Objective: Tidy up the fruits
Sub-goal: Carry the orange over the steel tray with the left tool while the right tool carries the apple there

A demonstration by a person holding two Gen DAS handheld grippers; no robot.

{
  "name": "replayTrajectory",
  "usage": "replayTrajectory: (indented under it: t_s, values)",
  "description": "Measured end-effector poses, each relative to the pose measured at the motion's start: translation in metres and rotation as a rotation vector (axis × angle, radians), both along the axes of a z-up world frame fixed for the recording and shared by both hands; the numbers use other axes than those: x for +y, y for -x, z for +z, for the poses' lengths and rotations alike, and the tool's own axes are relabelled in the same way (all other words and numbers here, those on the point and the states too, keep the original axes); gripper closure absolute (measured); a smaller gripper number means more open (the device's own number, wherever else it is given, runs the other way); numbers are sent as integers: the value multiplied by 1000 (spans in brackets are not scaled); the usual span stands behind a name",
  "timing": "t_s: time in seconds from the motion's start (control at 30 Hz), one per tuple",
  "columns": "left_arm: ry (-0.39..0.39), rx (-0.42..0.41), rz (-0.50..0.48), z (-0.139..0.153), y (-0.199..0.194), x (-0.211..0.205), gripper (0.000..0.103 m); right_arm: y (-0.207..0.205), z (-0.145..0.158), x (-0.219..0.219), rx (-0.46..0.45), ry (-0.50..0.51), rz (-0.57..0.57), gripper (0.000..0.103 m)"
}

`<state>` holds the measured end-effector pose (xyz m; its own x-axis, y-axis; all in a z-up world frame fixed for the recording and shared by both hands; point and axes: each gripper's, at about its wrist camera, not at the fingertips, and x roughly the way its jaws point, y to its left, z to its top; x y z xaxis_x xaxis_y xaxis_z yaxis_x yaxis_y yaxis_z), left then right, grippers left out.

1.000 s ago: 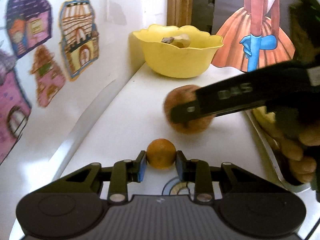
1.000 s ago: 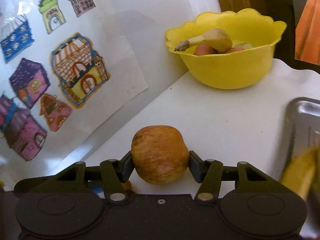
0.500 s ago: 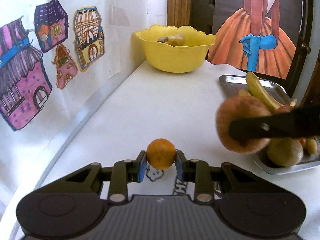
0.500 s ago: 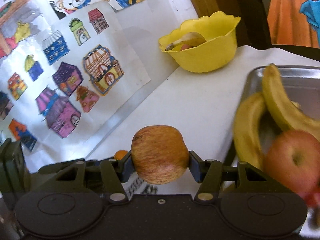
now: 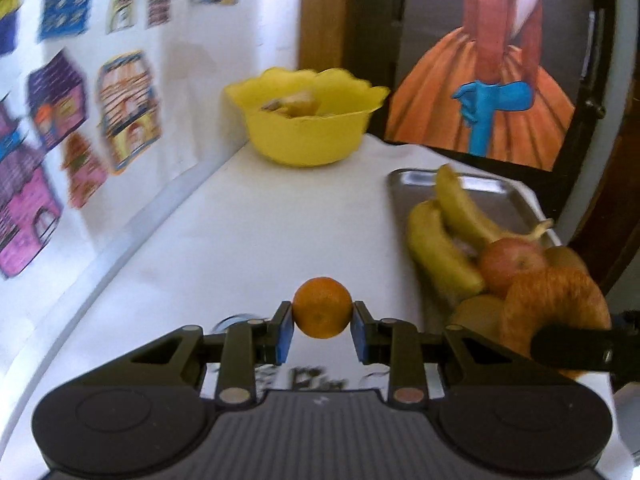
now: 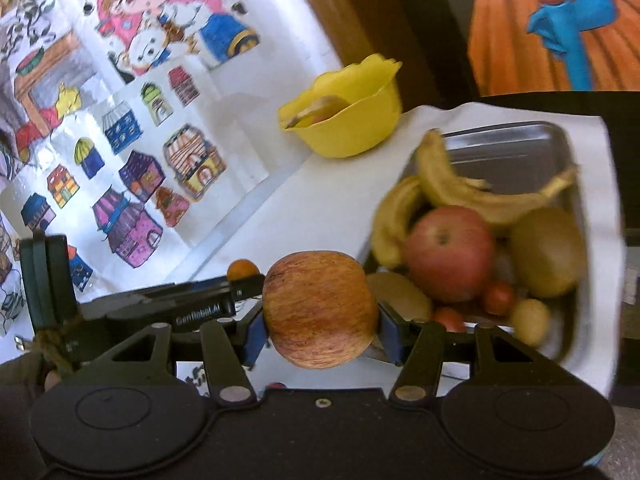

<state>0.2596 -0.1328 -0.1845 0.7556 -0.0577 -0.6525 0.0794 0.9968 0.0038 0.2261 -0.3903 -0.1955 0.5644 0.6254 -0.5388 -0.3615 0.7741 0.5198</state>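
Since 1 s ago we have pulled both grippers back from the yellow bowl (image 5: 306, 120), so the steel tray (image 6: 516, 148) now fills the R side of both views. Only the R wrist view shows the tray's small stuff: 2 bananas (image 6: 472, 192), 1 red apple (image 6: 448, 252), 2 brownish fruits, 2 small red ones, 1 small yellow one. Only the L view shows the counter (image 5: 280, 216) running bare up to the bowl. We count 1 bowl, 1 tray. Left gripper (image 5: 322, 324): jaws pinch the orange (image 5: 322, 307) between the blue pads, held above the counter. Right gripper (image 6: 320, 330): jaws pinch the streaked apple (image 6: 320, 314), centred between them, just beside the tray's near-L corner.
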Motion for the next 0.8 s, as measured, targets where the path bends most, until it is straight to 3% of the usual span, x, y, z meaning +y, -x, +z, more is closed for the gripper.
replayTrajectory:
  t_s: [0.47, 0.8]
  values:
    - [33, -24, -249, 1, 10, -98, 70, -14, 7, -100, -58, 30, -178, 45]
    - [36, 24, -317, -12, 13, -144, 70, -29, 3, -136, -83, 28, -217, 45]
